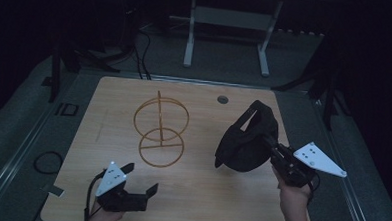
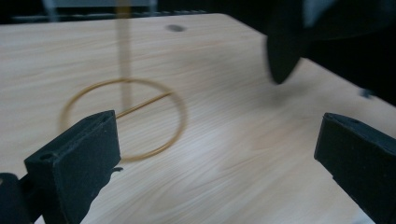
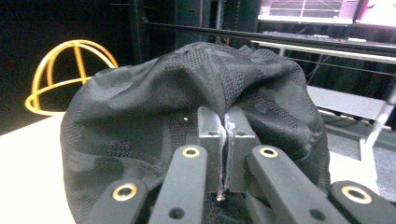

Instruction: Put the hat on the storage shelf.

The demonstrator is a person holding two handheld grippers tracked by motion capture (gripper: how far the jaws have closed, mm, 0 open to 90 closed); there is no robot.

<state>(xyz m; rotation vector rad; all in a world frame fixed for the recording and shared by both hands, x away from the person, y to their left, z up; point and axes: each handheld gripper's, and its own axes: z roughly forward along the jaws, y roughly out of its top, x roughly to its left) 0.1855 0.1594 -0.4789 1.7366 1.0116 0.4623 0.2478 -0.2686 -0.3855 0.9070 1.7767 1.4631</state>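
Dim light is falling across a pale wood-grain table (image 1: 190, 190) in a dark room, where a white-legged desk frame (image 1: 228, 22) is standing behind it on grey flooring and black cables (image 1: 141, 53) are trailing off the far edge. At right, the right gripper (image 3: 224, 154) is pinching a fold of a black mesh fabric cap (image 1: 245, 140), its jaws closed tight on the cloth and carrying the cap clear of the tabletop, near the right side of the table. At left, the left gripper (image 1: 141, 180) is hanging empty near the front edge, its jaws standing wide apart. Between the two, toward the middle of the table, a gold wire hat stand (image 1: 160, 131) with a round base ring and a domed cage on a post is waiting, unoccupied. The job appears to be seating the cap on that dome: doing it well likely means bringing the cap's opening downward over the cage, centring it above the post, and using the free gripper to spread the brim or steady the light stand so it is not tipping. No brand, label or legible writing is showing on any item.
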